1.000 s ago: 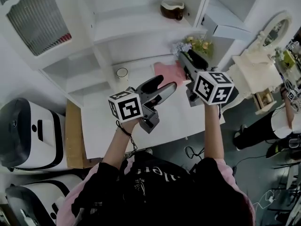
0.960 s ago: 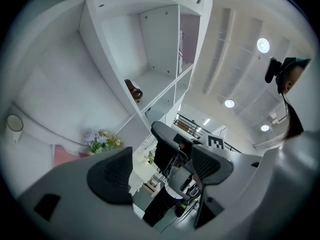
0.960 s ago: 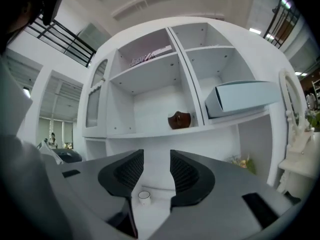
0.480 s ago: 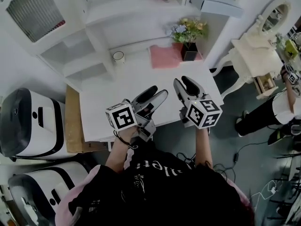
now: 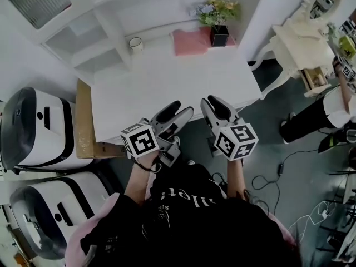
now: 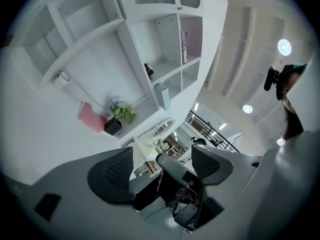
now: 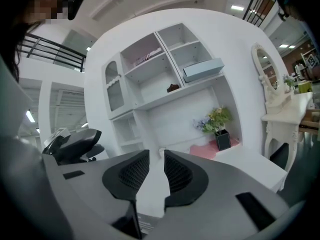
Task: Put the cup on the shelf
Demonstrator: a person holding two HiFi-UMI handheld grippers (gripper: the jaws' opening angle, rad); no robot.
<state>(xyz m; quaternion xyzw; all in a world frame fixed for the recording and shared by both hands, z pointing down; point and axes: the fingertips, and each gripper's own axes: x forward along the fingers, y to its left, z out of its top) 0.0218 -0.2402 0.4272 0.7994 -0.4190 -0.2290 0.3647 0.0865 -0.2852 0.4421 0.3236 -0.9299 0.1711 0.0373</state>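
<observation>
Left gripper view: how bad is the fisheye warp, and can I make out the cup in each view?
Left gripper view: strong warp, shelf curves and leans, corners black, cup small yet legible. Head view: even light, white-on-white, cup's dark rim reads. Right gripper view: cup tiny, soft.

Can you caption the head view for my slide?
Left gripper open, right gripper closing on nothing; cup sits across the table.

White desk (image 5: 167, 88), ornate vanity (image 5: 292, 40), grey floor (image 5: 289, 204)
</observation>
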